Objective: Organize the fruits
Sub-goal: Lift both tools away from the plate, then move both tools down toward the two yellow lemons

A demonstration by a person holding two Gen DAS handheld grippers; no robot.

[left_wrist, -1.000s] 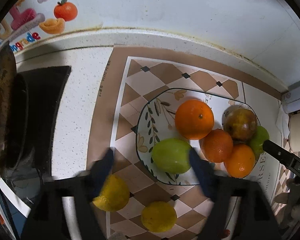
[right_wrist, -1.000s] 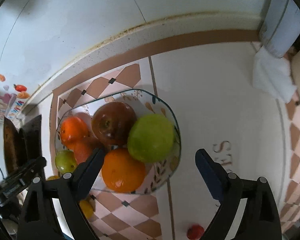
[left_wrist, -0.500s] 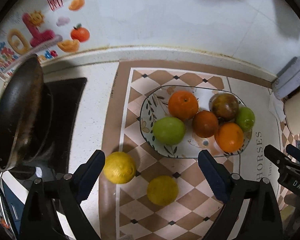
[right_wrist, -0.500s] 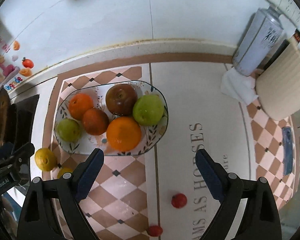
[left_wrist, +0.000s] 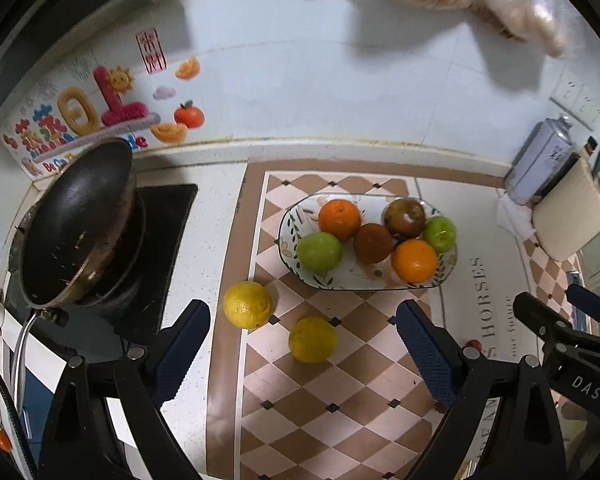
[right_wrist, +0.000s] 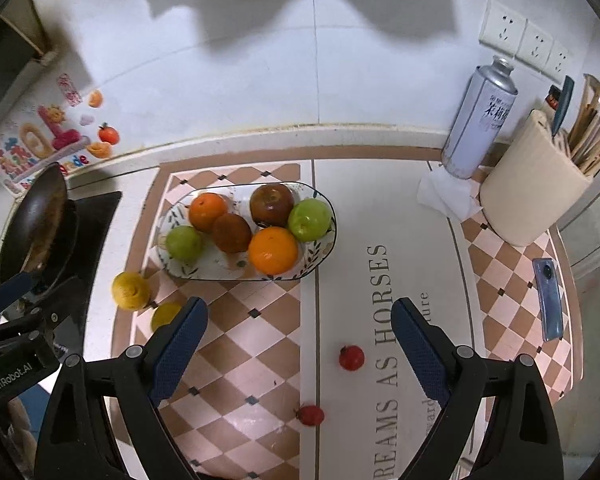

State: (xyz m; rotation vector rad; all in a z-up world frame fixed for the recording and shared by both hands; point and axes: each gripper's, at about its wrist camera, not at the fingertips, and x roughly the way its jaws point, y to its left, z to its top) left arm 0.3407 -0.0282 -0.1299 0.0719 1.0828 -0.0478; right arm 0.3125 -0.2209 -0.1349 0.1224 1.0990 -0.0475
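1. Two hand-held grippers look down on a kitchen desk covered by a checked mat. The left gripper (left_wrist: 302, 354) is spread wide and empty; the right gripper (right_wrist: 300, 344) is likewise released, nothing between its blue pads.

2. An oval patterned plate (left_wrist: 290, 236) sits on the mat near the wall. It holds six fruits touching one another: two oranges, two green apples, a dark red apple and a brownish fruit.

3. Two lemons lie loose on the mat just in front of the plate's left end: one lemon (left_wrist: 247, 304) nearer the stove, the other lemon (left_wrist: 312, 339) beside it, lying between the left gripper's fingers in that view.

4. Two small red fruits (right_wrist: 351, 357) lie apart on the mat's lettered strip, in front of the right gripper.

5. Handling, as a judgement: the lemons look firm, fairly light and round, so they may roll; take each across its widest middle from above. The red fruits look soft and tiny; a gentle squeeze suits them.

6. A dark pan (left_wrist: 76, 224) rests on the stove at left.
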